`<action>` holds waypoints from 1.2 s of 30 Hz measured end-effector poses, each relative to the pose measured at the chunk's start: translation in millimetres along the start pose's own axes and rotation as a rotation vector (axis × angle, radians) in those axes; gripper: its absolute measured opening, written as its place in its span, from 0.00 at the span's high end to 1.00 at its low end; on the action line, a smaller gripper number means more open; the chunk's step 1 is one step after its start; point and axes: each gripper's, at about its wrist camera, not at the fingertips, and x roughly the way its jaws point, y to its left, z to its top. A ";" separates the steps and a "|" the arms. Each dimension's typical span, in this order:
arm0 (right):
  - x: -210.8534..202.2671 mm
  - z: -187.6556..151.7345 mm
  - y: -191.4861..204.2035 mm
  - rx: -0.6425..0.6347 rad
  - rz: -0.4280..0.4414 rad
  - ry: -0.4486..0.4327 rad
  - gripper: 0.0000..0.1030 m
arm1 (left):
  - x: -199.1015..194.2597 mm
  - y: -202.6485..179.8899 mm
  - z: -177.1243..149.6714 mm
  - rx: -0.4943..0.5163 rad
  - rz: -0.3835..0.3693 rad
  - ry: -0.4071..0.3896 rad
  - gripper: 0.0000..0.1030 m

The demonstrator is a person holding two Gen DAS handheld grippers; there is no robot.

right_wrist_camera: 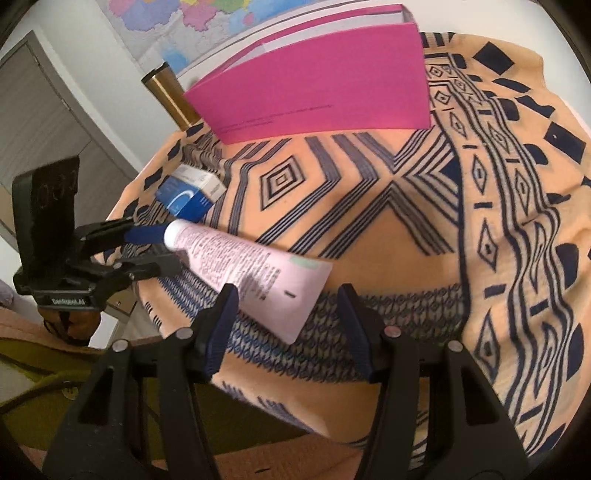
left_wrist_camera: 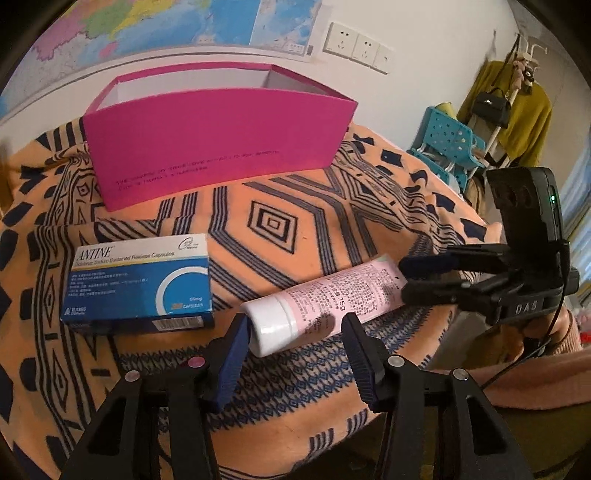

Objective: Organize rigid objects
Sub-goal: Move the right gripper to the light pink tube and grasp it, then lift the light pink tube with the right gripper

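Tube [left_wrist_camera: 321,302] lies lower centre on cloth [left_wrist_camera: 295,229], cap between parted left gripper [left_wrist_camera: 291,350] jaws, crimped end between parted right gripper [right_wrist_camera: 284,314] jaws; neither visibly clamps. Pink box [left_wrist_camera: 221,140] upper frame, no contents visible; medicine carton [left_wrist_camera: 140,280] left, untouched. Nothing stowed.

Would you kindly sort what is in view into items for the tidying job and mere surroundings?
For the job: pink plastic tube with white cap, blue-and-white cardboard medicine box, open magenta cardboard box.

Just about: patterned orange cloth, wall map, brass cylinder.
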 end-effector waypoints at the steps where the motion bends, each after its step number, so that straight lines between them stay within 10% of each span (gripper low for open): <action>1: 0.5 -0.5 1.4 -0.002 0.002 0.001 0.43 | -0.2 -1.4 0.5 0.003 0.006 0.000 0.51; 36: 9.7 58.0 -47.5 0.061 -0.068 -0.112 0.43 | 51.9 18.2 69.3 -0.074 0.034 -0.020 0.51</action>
